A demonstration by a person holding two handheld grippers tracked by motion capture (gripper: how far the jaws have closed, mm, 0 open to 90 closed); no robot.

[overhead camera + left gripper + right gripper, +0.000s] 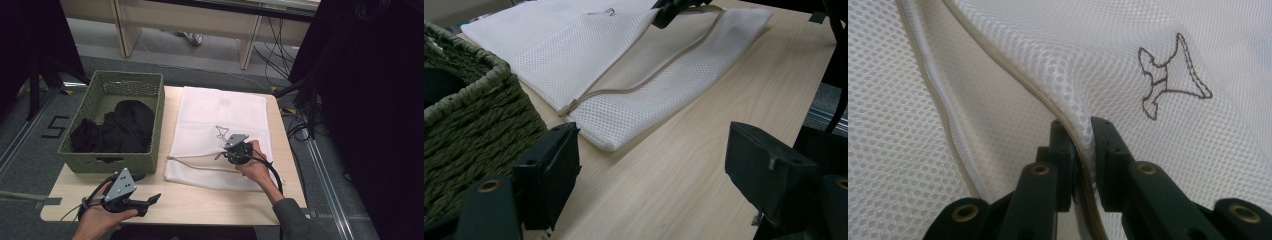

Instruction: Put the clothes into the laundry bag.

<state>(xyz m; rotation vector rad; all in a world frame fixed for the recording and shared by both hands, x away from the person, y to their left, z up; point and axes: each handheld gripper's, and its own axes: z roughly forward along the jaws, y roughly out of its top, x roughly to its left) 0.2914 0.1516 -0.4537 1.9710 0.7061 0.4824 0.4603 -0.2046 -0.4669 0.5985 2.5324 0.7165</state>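
High view: the white mesh laundry bag [220, 135] lies flat just right of the wicker basket [117, 122], which holds black clothes [117, 127]. Its long axis runs away from the person, zipper opening at the near end. The right gripper [235, 155] sits on that opening; the left gripper [132, 195] hovers in front of the basket.

Left gripper view: its jaws stand wide apart, empty, and the zipper [644, 80] gapes.

Right gripper view: the jaws pinch the upper zipper edge [1080, 137]. A thin hold on slippery mesh could slip when lifted.
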